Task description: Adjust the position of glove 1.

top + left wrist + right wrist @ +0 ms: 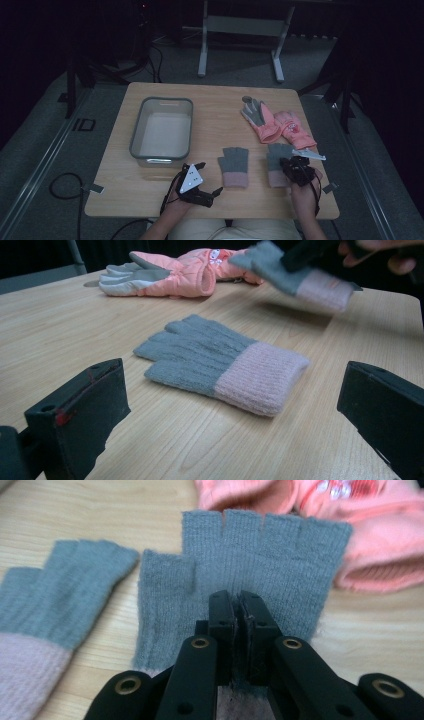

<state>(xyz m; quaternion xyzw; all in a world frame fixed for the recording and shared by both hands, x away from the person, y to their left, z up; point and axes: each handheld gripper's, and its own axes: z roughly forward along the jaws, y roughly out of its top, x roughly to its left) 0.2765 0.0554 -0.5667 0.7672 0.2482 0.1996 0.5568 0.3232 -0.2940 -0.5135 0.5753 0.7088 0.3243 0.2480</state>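
Note:
Two grey knit gloves with pink cuffs lie near the table's front. My right gripper (294, 168) (239, 602) is shut on the right grey glove (276, 151) (265, 555) at its palm. In the left gripper view this glove (295, 275) hangs tilted just above the wood, with a shadow under it. The left grey glove (234, 165) (220, 362) (45, 605) lies flat, fingers pointing away. My left gripper (209, 178) (232, 410) is open just in front of it, its jaws wide apart and nothing between them.
Two pink padded gloves (262, 120) (295, 129) (170, 275) (380, 540) lie at the back right, close behind the held glove. A grey-rimmed clear bin (135, 135) stands on the left of the wooden table (215, 105).

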